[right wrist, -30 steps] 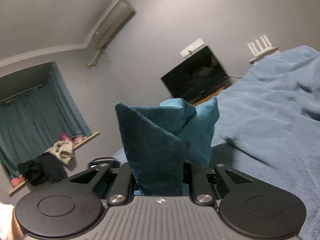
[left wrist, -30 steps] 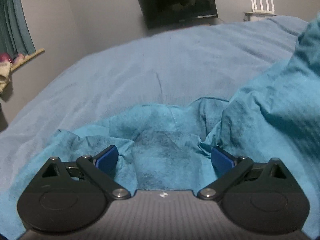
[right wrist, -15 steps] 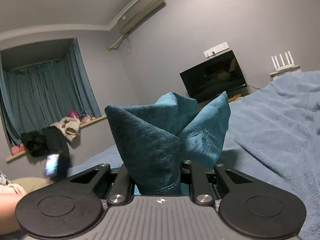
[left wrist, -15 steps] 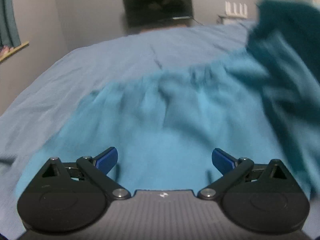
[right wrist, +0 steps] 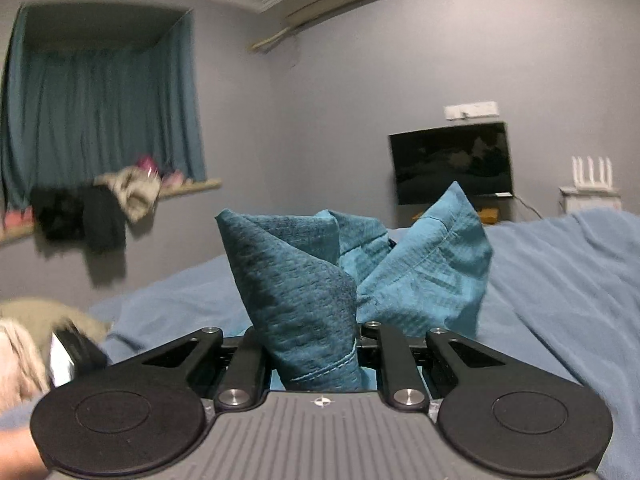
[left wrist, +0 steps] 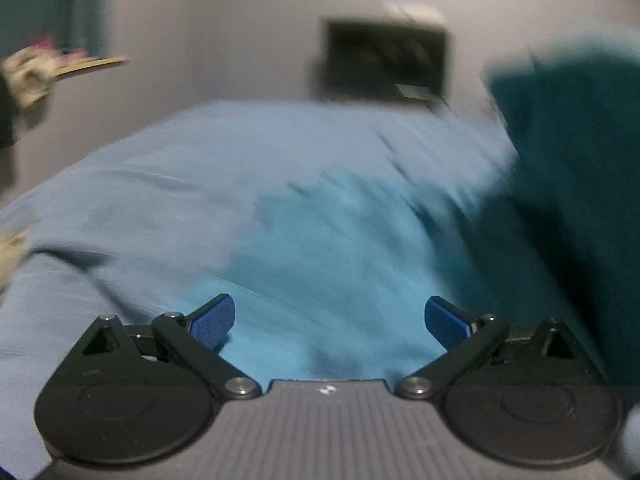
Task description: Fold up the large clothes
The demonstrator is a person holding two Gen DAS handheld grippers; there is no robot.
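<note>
The bed [right wrist: 560, 280] fills both views, its blue cover running back toward the television [right wrist: 452, 160]. On the bed the teal garment [left wrist: 328, 280] lies spread, one part bunched and lifted. The right gripper [right wrist: 320, 356] is clamped on that bunch; the hold looks thick, so layers may slip out unevenly. The left gripper [left wrist: 330, 318] hangs with fingers apart, holding nothing. Bare cover toward the television leaves room to lay the fold.
</note>
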